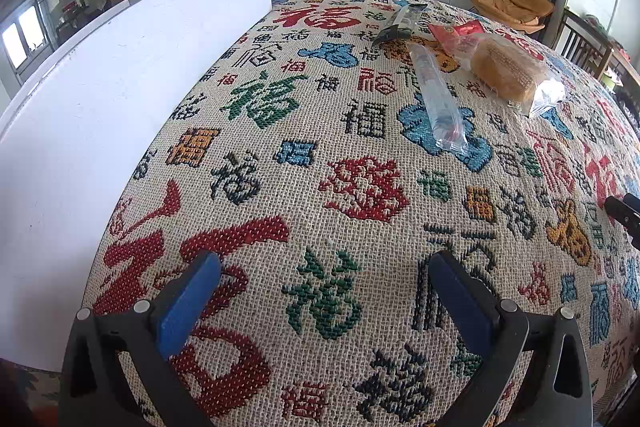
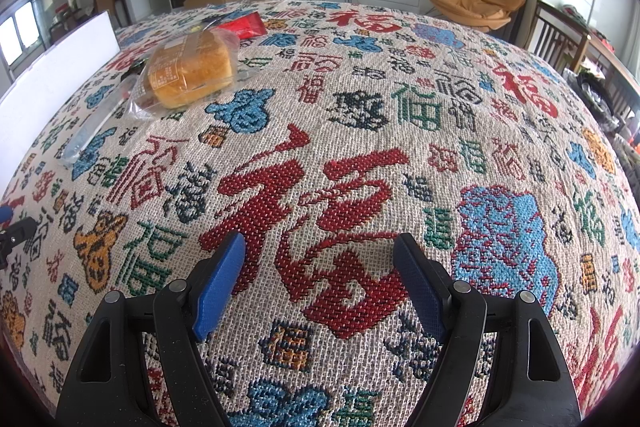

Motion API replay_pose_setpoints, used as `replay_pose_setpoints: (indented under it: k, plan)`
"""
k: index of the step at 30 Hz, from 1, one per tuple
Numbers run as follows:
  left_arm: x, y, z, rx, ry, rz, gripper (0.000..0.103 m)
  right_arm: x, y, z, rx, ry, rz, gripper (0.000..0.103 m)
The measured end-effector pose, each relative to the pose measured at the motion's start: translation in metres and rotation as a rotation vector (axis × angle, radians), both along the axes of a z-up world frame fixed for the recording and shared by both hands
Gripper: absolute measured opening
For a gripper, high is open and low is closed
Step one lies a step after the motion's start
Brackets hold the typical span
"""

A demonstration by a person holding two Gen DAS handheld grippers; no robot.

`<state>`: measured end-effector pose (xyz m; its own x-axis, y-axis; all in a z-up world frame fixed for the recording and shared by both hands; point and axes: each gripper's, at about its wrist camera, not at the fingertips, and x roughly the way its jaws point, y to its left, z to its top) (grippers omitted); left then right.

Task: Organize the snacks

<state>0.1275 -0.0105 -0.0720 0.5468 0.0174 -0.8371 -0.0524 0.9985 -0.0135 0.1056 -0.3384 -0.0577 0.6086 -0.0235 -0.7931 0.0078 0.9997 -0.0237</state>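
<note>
The tabletop (image 2: 400,107), covered by a woven cloth, is seen bare beneath both sets of jaws. A white box (image 1: 100,99) fills the left of the left wrist view. The bagged bread (image 2: 192,73) is found upper left in the right wrist view, well apart from the right gripper (image 2: 320,247). The clear tube packet (image 1: 438,99) lies upper right of the left gripper (image 1: 324,267), its long axis running away up the frame. The left gripper is judged nearer to it. Both sets of jaws are spread wide, nothing held.

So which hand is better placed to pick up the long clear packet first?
Probably the left. Its open tool faces the clear packet almost straight ahead. From the right tool, also open, the packet lies far off to the side, partly behind the bagged bread.
</note>
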Motion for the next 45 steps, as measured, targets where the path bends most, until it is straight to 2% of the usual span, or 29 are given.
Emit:
replay_pose_setpoints:
  k: [18,22,24,27,32,36,40,41,43,45]
  plan:
    - [-0.001,0.001,0.002,-0.008,0.003,0.008,0.103,0.0,0.0,0.001,0.0,0.0,0.001,0.08]
    - [-0.016,0.009,0.024,-0.122,-0.109,-0.018,0.103,0.0,-0.001,0.001,0.0,0.0,0.001,0.08]
    - [-0.014,0.011,0.03,-0.164,-0.127,-0.029,0.103,0.0,-0.001,0.001,0.0,0.0,0.001,0.08]
    - [0.005,0.007,0.035,-0.2,-0.083,-0.051,0.103,0.0,-0.001,0.001,0.0,0.0,0.001,0.08]
    - [0.048,-0.012,0.047,-0.203,-0.053,-0.101,0.103,0.0,-0.001,0.002,0.0,0.001,0.001,0.08]
    - [0.095,-0.032,0.044,-0.155,0.005,-0.134,0.103,0.0,-0.001,0.002,0.0,0.001,0.001,0.08]
    - [0.134,-0.052,0.027,-0.081,0.068,-0.149,0.102,0.0,-0.001,0.002,0.0,0.001,0.001,0.08]
    - [0.141,-0.054,0.021,-0.068,0.084,-0.143,0.101,0.0,-0.001,0.002,0.0,0.001,0.001,0.08]
    - [0.152,-0.056,0.013,-0.077,0.111,-0.131,0.089,0.0,-0.001,0.002,0.0,0.001,0.001,0.08]
    - [0.153,-0.056,0.011,-0.072,0.1,-0.114,0.068,0.0,-0.001,0.002,0.0,0.001,0.001,0.08]
